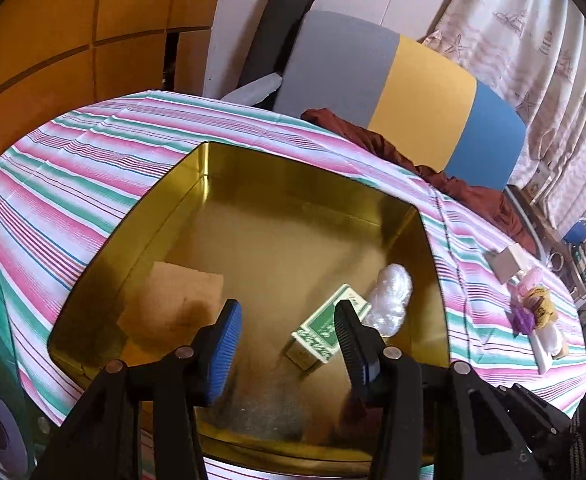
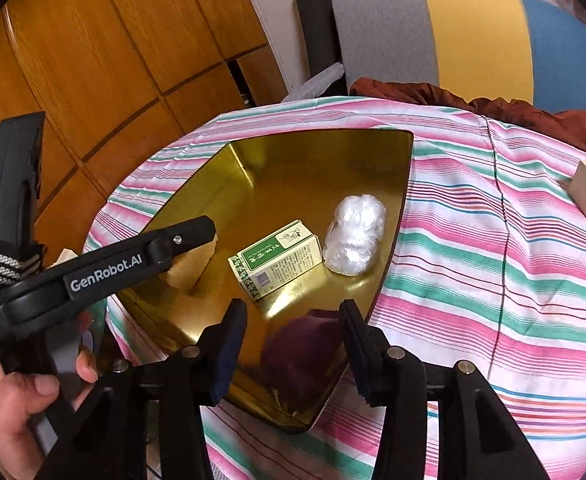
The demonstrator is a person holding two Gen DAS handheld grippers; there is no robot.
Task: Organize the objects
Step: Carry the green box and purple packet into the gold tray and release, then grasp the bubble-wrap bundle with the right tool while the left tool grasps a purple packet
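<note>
- Left wrist view: left gripper (image 1: 289, 332) hangs over the gold tin (image 1: 209, 148), jaws partly apart, nothing between the pads. Empty.
- In the tin: tan flat piece (image 1: 181, 300) near the left wall, green box (image 1: 325, 332) lying on its side, white plastic-wrapped bundle (image 1: 389, 300) touching or just beside the box, towards the right wall.
- Still outside on the striped tablecloth (image 1: 93, 184), off to the right: small beige box (image 1: 507, 262), purple and yellow bits (image 1: 533, 312) on a white flat item. Too blurred to name.
- Right wrist view: right gripper (image 2: 293, 320) over the near corner of the tin (image 2: 313, 136), jaws partly apart, nothing gripped. The dark purple patch on the tin floor below it looks like a reflection; can't tell for sure.
- Left gripper body (image 2: 105, 272) crosses in from the left, the hand (image 2: 21, 404) holding it low in frame.
- Risk: both grippers crowd the same tin, so they may collide if they move together.
- Risk: the tin sits on loose cloth, so a fingertip catching its rim could slide or tip it.
- Risk: the remaining items are small and clustered; a grab may knock neighbours.
</note>
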